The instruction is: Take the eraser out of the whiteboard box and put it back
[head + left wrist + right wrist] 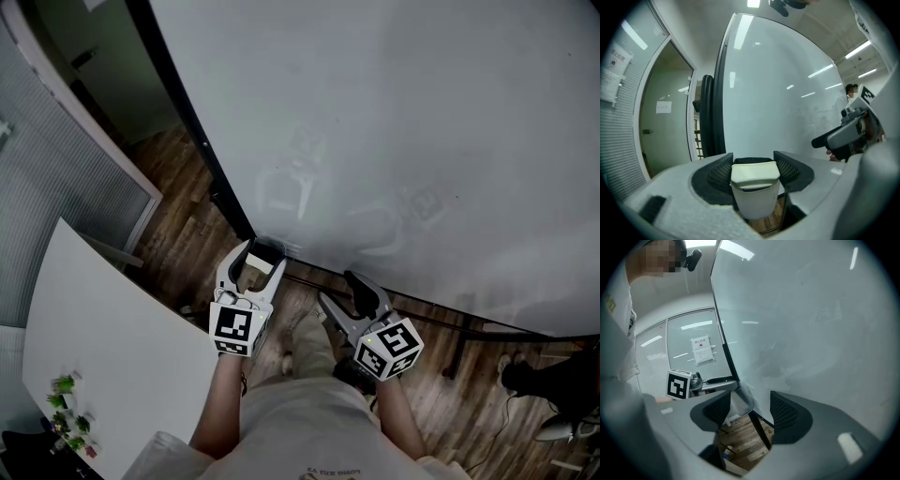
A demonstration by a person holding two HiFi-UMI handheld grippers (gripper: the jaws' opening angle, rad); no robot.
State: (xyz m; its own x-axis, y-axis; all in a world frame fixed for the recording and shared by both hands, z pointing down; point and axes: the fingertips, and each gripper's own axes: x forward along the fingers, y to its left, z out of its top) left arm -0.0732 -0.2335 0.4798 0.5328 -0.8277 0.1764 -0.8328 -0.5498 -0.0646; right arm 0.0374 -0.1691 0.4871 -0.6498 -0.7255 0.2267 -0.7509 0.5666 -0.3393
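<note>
The whiteboard (394, 112) is glossy, smooth; the floor (187, 216) is wood planks. The eraser (754, 190) is smooth cream plastic; the pads (720, 175) are matt, ribbed.

Wood-plank floor (183, 211), dark, bearing whiteboard's black foot (457, 356) and, at far right, a black shoe (518, 377). At lower left, white counter (122, 347) standing over it, small green plants (66, 386) sitting near its near corner.

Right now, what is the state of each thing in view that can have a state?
Left tool: shut on the eraser.
Cream plastic eraser with black felt: gripped between that tool's jaws.
Right tool: open, nothing between its jaws.
Large white whiteboard: upright, no writing, only faint smears.
</note>
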